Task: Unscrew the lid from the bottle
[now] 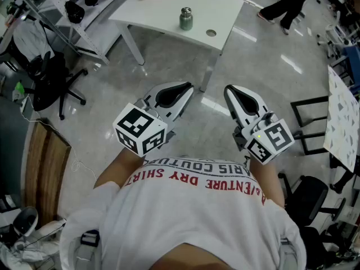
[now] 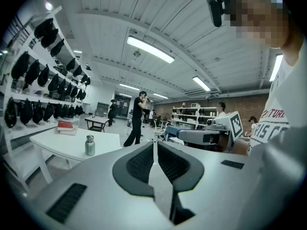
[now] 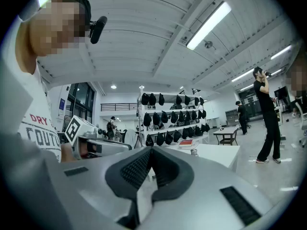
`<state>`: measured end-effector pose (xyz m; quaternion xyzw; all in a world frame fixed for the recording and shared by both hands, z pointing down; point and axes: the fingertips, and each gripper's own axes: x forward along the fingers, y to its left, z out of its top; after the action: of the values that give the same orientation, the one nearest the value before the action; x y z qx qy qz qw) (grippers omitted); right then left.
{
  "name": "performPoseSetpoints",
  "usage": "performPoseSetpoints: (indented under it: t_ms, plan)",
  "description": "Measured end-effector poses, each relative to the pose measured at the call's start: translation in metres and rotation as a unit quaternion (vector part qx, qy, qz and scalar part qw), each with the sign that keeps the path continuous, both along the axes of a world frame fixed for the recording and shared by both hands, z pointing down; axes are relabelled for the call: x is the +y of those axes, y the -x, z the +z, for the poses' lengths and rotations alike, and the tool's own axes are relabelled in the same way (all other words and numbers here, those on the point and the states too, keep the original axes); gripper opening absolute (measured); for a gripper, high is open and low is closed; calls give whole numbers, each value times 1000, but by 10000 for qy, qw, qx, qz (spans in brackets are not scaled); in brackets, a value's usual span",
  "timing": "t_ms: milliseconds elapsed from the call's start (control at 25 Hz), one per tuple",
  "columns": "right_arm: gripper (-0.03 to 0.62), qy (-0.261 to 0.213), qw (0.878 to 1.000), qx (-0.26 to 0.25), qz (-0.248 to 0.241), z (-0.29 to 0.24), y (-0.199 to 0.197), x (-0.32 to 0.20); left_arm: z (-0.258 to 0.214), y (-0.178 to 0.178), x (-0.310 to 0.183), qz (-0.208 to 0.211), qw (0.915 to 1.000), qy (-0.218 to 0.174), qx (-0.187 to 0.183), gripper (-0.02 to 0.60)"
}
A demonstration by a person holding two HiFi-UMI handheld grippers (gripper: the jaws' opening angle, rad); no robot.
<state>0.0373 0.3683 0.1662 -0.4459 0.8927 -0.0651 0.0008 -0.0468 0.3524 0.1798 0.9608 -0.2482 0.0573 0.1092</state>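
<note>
I have both tongs clenched on nothing, the left tongs (image 1: 187,87) and the right tongs (image 1: 227,89) side by side and well short of the tabletop (image 1: 152,13). The bottle (image 1: 186,19) stands upright on that tabletop with its lid (image 1: 186,9) on. To do the approach well, I'd close on the tabletop first and release both tongs before arriving, then set one level on the bottle's body to brace it and the other squarely round the lid, so the twist shouldn't tip it.
</note>
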Motion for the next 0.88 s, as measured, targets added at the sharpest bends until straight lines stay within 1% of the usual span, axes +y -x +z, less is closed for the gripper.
performPoseSetpoints:
  t_ms: [160,280,400,440,480,520,560,600,640,720,880]
  plan:
    - [23,-62,9999,-23,129,-4,7,-7,-1,13,-5,-7,10000,-65,-1,48]
    - [28,-119,9993,-89,342,-6,3,-10,0,18,-8,-13,9999,-108,-2,48]
    - [29,-28,9982,-178,568,-1,-5,-13,4,21,-12,-19,9999,-99,29,51]
    - [39,-11,9978,-164,636,1,-6,-13,6,22,-13,13,10000,-78,31,70]
    - [101,-8,9976,-110,687,3,-7,-13,8,22,-13,72,10000,-55,19,137]
    - [193,-14,9974,-35,723,4,-7,-13,10,23,-13,131,9999,-37,-2,206]
    - [239,-29,9972,37,748,4,-6,-13,11,25,-13,166,9999,-30,-16,218]
    - [246,-45,9970,95,763,4,-6,-12,12,28,-14,172,9998,-34,-15,218]
    - [269,-56,9969,146,768,4,-6,-11,13,30,-15,163,9999,-38,-2,218]
    - [309,-48,9968,245,755,8,-6,-11,16,34,-18,141,9999,-32,6,246]
    - [328,6,9964,317,788,14,-11,-18,25,37,-29,29,9999,-70,-95,300]
